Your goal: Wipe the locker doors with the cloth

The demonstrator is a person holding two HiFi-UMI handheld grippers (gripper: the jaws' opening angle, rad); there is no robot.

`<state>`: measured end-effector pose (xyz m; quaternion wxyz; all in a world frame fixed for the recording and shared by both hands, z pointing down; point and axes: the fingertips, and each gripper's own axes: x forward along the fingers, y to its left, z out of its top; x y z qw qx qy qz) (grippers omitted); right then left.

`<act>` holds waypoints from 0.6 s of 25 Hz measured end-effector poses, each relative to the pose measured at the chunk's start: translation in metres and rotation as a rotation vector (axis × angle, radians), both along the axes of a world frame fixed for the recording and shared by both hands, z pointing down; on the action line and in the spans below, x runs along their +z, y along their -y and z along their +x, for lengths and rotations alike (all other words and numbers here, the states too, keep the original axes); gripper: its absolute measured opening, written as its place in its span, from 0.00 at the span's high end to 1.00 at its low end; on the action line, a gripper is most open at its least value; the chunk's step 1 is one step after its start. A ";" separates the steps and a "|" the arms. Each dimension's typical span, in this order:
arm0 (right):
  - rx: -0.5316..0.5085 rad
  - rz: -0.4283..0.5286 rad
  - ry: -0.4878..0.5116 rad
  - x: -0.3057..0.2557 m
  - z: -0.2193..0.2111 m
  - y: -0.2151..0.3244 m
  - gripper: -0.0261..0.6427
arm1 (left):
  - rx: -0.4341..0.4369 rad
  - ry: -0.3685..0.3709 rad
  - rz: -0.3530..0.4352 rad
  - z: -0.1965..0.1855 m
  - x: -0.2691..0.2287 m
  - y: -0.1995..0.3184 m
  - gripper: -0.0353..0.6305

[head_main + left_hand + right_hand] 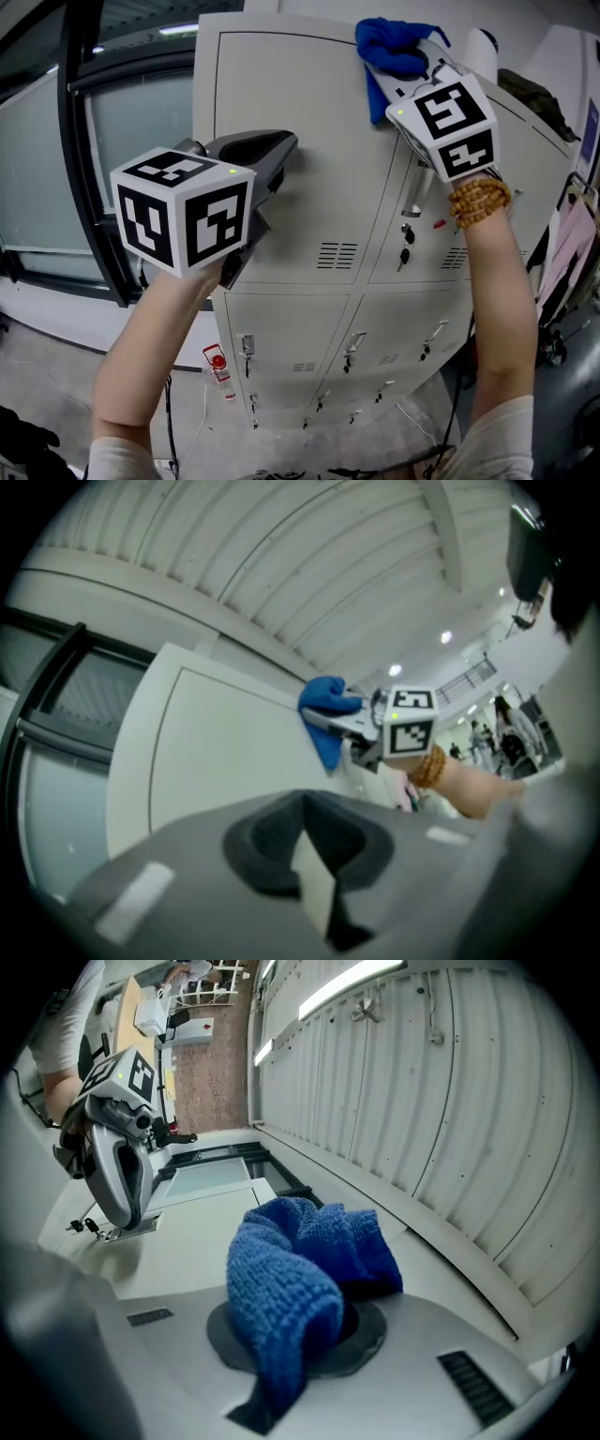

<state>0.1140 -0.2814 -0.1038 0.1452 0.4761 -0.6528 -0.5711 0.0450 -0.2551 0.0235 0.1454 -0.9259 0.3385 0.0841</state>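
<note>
Blue cloth (394, 47), pale grey locker doors (300, 141), black-and-white patterned marker cubes (183, 211).

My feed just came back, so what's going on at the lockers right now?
A person stands at a bank of pale lockers with a tool in each hand. The right tool is shut on a bunched blue cloth and holds it up at the top edge of the upper doors. The left tool holds nothing, its jaws together, and hovers in front of the upper left door.
</note>
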 end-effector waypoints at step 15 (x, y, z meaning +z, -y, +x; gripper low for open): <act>-0.164 -0.145 0.062 0.151 -0.057 -0.005 0.91 | -0.046 -0.003 -0.035 -0.025 0.062 -0.014 0.94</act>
